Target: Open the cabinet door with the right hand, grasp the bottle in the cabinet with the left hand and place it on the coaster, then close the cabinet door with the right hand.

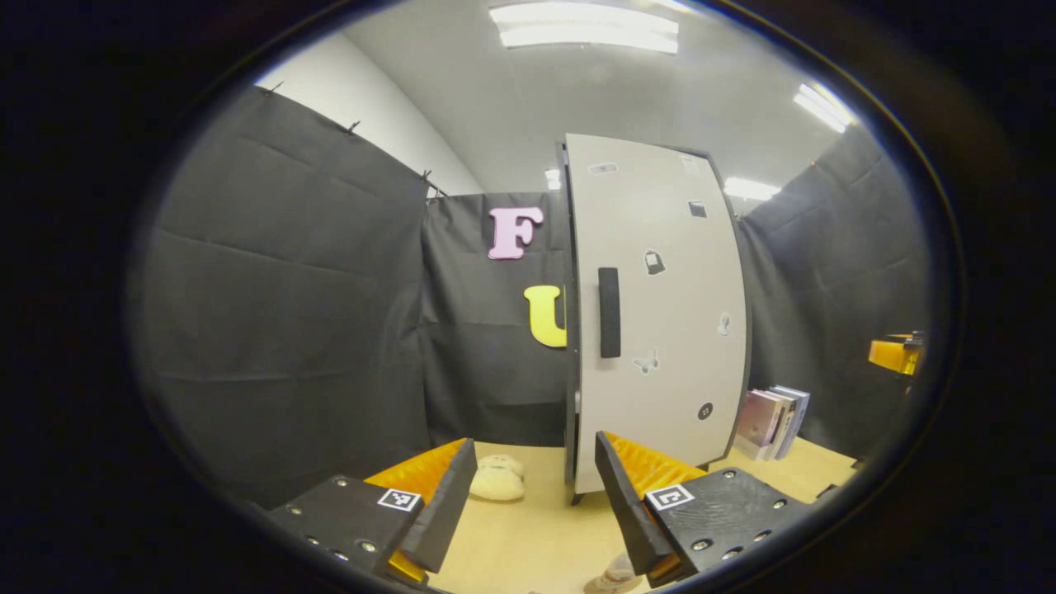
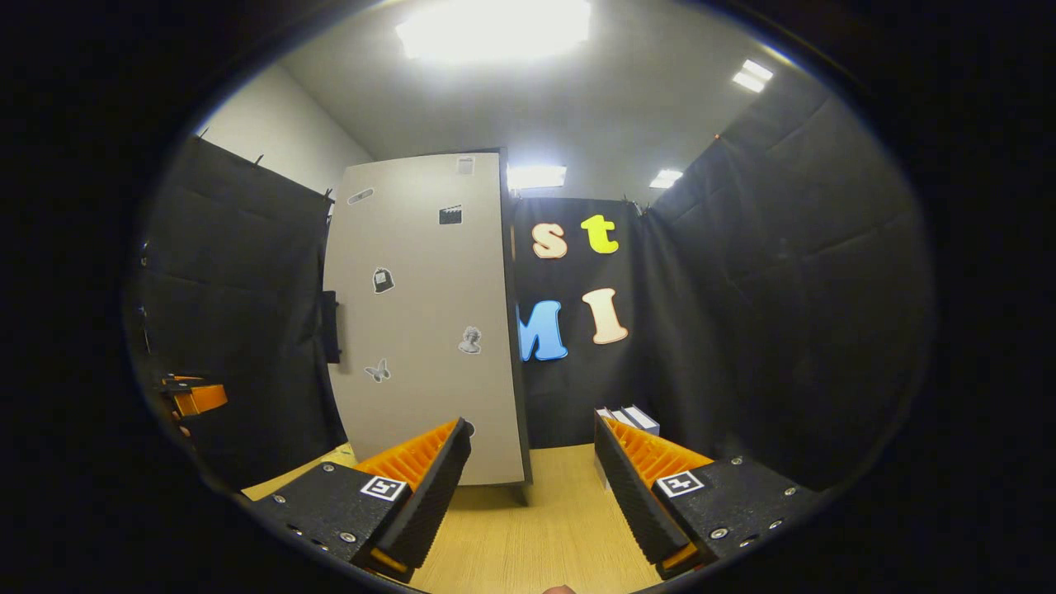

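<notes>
Fingers of our left gripper [image 1: 535,487] and right gripper [image 2: 532,474] stood apart, gripping nothing. We saw the cabinet [image 1: 660,313] upright on the table [image 1: 536,536], door shut, handle [image 1: 609,312] untouched.

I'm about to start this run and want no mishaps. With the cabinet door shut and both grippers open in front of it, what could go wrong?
1. The door handle sits at the cabinet door's left edge, away from the right gripper; crossing over might bump the left gripper.
2. The swinging door could sweep toward the left gripper.
3. The books stand close beside the cabinet and might get knocked.
</notes>
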### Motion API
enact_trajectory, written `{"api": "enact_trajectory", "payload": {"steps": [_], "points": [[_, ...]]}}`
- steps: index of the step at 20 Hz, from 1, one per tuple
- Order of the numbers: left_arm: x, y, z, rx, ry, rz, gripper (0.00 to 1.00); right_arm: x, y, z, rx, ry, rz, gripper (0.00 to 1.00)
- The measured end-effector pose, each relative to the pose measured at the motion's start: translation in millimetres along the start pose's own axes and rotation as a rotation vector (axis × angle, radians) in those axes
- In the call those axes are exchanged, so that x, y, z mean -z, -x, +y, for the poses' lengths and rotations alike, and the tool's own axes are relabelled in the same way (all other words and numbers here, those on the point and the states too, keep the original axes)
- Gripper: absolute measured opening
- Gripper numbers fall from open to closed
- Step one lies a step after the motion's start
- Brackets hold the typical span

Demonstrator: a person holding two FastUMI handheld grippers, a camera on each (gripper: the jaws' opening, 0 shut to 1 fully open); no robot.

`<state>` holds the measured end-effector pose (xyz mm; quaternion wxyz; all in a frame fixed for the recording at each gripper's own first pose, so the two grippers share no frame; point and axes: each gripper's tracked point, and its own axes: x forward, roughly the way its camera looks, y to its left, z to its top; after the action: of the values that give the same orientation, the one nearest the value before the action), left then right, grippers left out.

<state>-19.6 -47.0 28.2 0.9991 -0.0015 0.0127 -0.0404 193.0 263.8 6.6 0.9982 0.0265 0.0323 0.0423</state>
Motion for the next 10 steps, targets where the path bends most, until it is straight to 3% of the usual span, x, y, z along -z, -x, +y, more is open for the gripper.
{"api": "enact_trajectory", "payload": {"steps": [2, 5, 10], "points": [[0.3, -0.9, 2.0, -0.003, -0.003, -0.001, 0.78, -0.5, -1.9, 2.5, -0.003, 0.001, -0.001, 0.94], [2.9, -2.2, 4.9, -0.006, -0.001, 0.001, 0.83, -0.4, -4.9, 6.6, -0.009, 0.007, 0.002, 0.94], [4.7, -1.0, 10.0, -0.015, 0.002, 0.002, 0.78, -0.5, -4.5, 13.6, -0.019, 0.030, 0.000, 0.94]]}}
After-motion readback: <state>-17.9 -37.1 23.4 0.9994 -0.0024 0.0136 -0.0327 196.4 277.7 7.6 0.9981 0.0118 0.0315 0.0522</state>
